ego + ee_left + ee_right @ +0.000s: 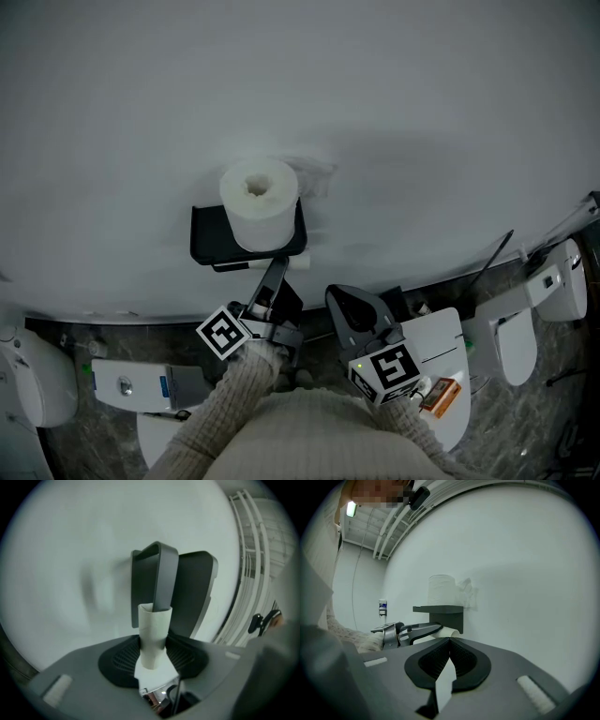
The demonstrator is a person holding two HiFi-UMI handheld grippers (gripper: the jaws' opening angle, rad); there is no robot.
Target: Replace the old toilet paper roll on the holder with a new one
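Observation:
A black wall holder (pixel 210 238) carries a full white toilet roll (pixel 260 201) upright on its top shelf. Just below it my left gripper (pixel 274 272) is shut on the bare cardboard tube (pixel 291 263). In the left gripper view the tube (pixel 152 631) stands between the jaws of the left gripper (pixel 152 646), and the holder's black bar (pixel 161 576) runs into its open end. My right gripper (pixel 349 305) hangs to the right of the holder, apart from it, shut. The right gripper view shows its jaws closed at the right gripper (pixel 450 642), the full roll (pixel 441 589) and the left gripper (pixel 415 631) beyond.
White wall fills the top of the head view. Below stand a white toilet (pixel 527 323), a white cistern lid (pixel 439 337) with an orange box (pixel 442 396) on it, and another white fixture (pixel 37 377) at the left. Pipes (pixel 255 569) run along the wall.

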